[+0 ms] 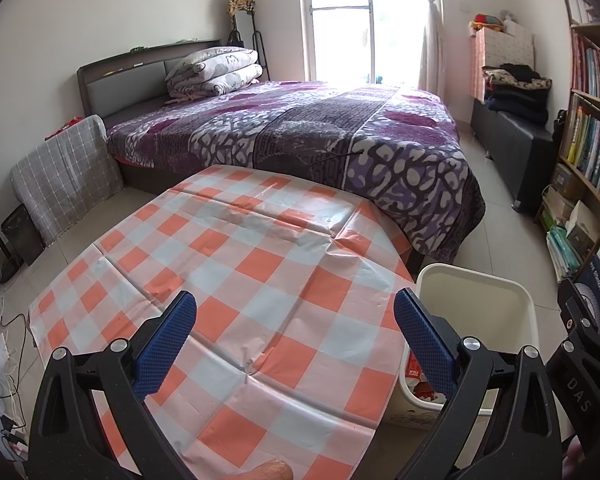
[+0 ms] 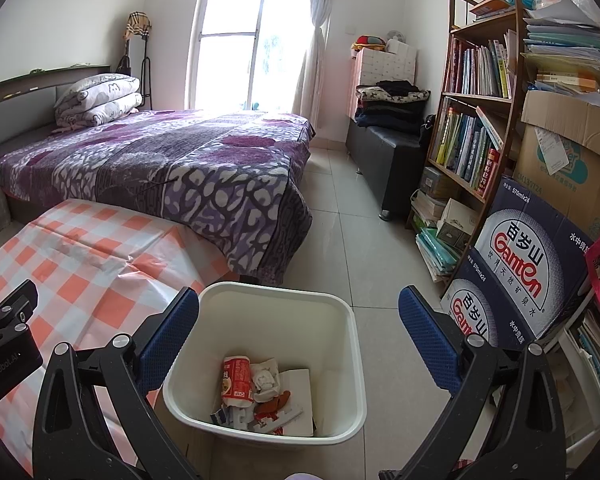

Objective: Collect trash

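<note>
A cream waste bin (image 2: 352, 360) stands on the floor right of the table. Inside lie a red-and-white wrapper (image 2: 238, 380), crumpled paper (image 2: 265, 378) and other scraps. My right gripper (image 2: 298, 320) is open and empty, hovering above the bin. My left gripper (image 1: 294, 328) is open and empty above the table with the orange-and-white checked cloth (image 1: 220, 272); no trash shows on the cloth. The bin (image 1: 512, 320) also shows at the right of the left wrist view, with a red wrapper (image 1: 418, 384) visible inside.
A bed with a purple blanket (image 1: 300, 128) stands right behind the table. A bookshelf (image 2: 476, 128) and stacked Ganten water cartons (image 2: 528, 264) line the right wall. A dark bench with folded clothes (image 2: 392, 136) stands beyond. Cables (image 1: 8, 360) lie on the floor at left.
</note>
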The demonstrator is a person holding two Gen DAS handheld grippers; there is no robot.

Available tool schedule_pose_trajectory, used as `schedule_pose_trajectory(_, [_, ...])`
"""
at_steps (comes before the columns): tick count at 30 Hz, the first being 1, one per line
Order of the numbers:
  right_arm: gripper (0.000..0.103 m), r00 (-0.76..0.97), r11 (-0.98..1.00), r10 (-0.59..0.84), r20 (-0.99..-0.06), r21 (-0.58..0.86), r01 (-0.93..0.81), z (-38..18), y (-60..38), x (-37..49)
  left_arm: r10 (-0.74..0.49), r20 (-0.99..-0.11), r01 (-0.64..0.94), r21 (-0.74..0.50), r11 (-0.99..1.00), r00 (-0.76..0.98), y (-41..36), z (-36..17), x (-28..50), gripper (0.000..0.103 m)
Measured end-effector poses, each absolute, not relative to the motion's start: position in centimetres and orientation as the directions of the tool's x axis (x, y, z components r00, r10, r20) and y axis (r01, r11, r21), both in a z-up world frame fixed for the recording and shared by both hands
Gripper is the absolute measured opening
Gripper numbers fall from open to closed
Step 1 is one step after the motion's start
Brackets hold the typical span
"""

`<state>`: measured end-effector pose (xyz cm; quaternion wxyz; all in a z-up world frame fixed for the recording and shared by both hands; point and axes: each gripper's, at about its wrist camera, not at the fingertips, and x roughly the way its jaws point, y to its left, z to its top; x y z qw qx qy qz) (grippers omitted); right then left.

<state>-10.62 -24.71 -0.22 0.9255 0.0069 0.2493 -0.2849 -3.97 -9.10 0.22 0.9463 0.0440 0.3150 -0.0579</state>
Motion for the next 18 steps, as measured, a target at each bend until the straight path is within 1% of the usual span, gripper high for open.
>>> schedule_pose_trajectory(18, [0.096, 0.713, 0.838, -0.523, -0.467, -0.129, 0.53, -0.1, -24.79, -10.57, -0.081, -0.602, 0.138, 0.049, 0.989, 0.794, -9.02, 0.26, -3.84, 0.096])
